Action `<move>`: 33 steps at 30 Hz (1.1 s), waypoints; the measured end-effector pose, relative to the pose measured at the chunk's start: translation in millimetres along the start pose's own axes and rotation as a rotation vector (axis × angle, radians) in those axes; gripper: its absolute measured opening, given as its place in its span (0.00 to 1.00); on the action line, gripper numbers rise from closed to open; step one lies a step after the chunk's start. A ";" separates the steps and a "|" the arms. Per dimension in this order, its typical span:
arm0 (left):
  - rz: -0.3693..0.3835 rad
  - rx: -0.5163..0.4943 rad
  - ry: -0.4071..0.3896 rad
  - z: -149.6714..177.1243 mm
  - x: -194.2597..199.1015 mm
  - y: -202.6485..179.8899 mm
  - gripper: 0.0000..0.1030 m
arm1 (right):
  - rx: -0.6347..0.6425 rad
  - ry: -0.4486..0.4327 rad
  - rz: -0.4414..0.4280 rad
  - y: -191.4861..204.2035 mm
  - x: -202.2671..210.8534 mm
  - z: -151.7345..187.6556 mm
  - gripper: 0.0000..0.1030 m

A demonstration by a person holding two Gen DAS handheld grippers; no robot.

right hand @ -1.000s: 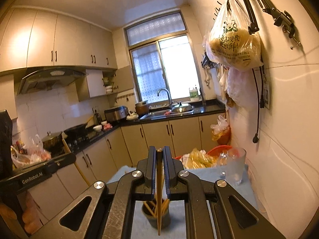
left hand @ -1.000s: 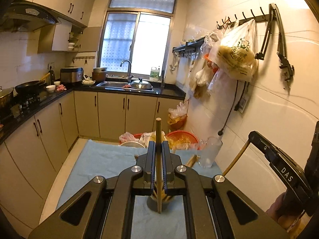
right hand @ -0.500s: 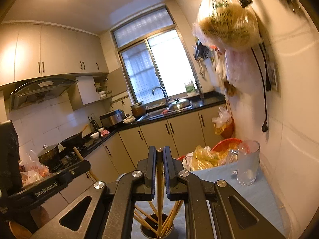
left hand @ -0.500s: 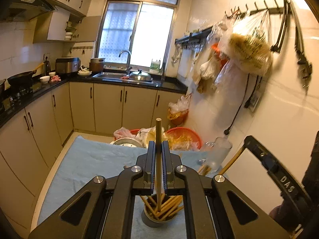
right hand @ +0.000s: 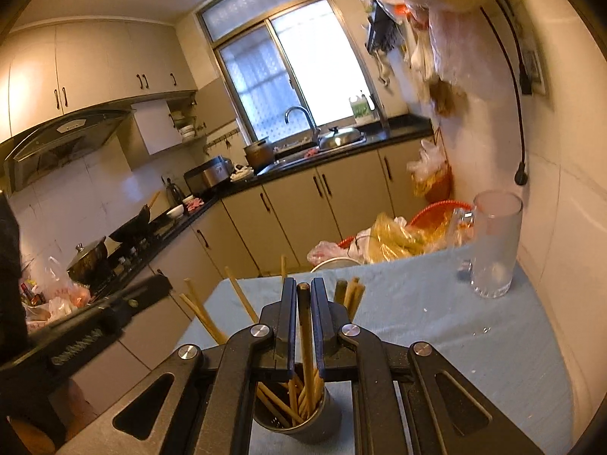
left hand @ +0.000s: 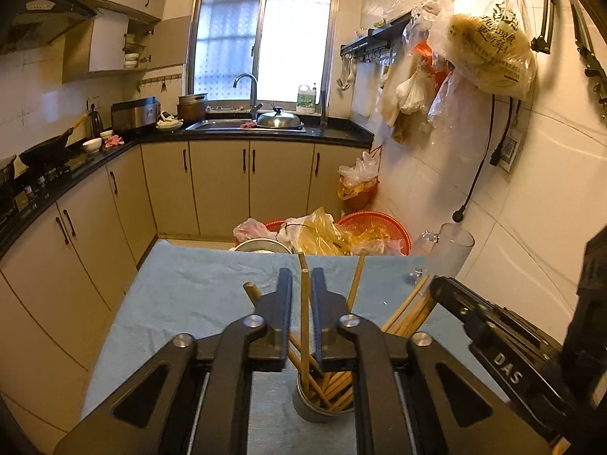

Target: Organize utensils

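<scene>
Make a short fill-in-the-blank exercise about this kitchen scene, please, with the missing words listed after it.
1. The metal cup on the table holds many wooden ____.
2. The cloth covering the table is light ____ in colour.
3. One chopstick stands between the fingers of the left gripper, and its lower end is inside the ____.
4. Near the wall stands a clear glass mug that is ____ of liquid.

Missing words: chopsticks; blue; cup; empty

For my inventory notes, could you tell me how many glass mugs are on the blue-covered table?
1: the glass mug stands empty at the blue cloth's far right corner, beside the tiled wall.
</scene>
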State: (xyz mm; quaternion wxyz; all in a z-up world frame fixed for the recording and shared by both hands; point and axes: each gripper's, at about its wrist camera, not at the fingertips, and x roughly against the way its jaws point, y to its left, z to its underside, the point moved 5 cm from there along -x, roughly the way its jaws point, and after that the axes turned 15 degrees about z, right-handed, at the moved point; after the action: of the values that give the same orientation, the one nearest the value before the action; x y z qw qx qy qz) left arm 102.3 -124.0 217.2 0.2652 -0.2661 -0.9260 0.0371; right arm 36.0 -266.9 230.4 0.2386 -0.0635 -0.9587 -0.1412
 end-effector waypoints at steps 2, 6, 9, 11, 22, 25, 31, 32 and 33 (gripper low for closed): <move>-0.008 -0.010 -0.011 0.7 6.8 -2.5 0.24 | -0.007 0.003 -0.002 -2.4 0.0 -0.8 0.28; -0.030 -0.040 -0.046 4.3 28.3 -9.9 0.35 | -0.002 -0.019 -0.002 -1.0 13.2 -4.7 0.37; -0.045 -0.053 -0.058 6.6 44.3 -13.9 0.40 | 0.008 -0.033 0.003 -0.6 28.7 -6.2 0.44; -0.059 -0.056 -0.066 10.1 56.6 -16.6 0.43 | 0.017 -0.038 0.013 -1.5 39.4 -5.8 0.46; -0.104 -0.021 -0.043 44.4 122.2 -21.7 0.51 | 0.097 -0.039 0.075 -15.5 111.3 9.9 0.64; -0.104 -0.017 -0.029 60.1 140.2 -25.8 0.55 | 0.123 -0.013 0.093 -23.8 127.1 23.2 0.70; -0.106 -0.033 -0.002 97.7 167.2 -41.2 0.59 | 0.169 0.050 0.146 -48.9 159.1 66.9 0.72; -0.109 -0.037 0.003 106.8 171.3 -44.2 0.59 | 0.174 0.059 0.156 -53.7 164.6 76.8 0.73; -0.111 -0.038 0.008 112.5 173.3 -46.6 0.60 | 0.177 0.067 0.167 -57.8 168.5 85.5 0.73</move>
State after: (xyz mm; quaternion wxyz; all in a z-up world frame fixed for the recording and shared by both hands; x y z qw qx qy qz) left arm -101.6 -67.0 212.3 0.2653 -0.2194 -0.9389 0.0039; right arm -160.4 -287.0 224.3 0.2861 -0.1171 -0.9503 -0.0375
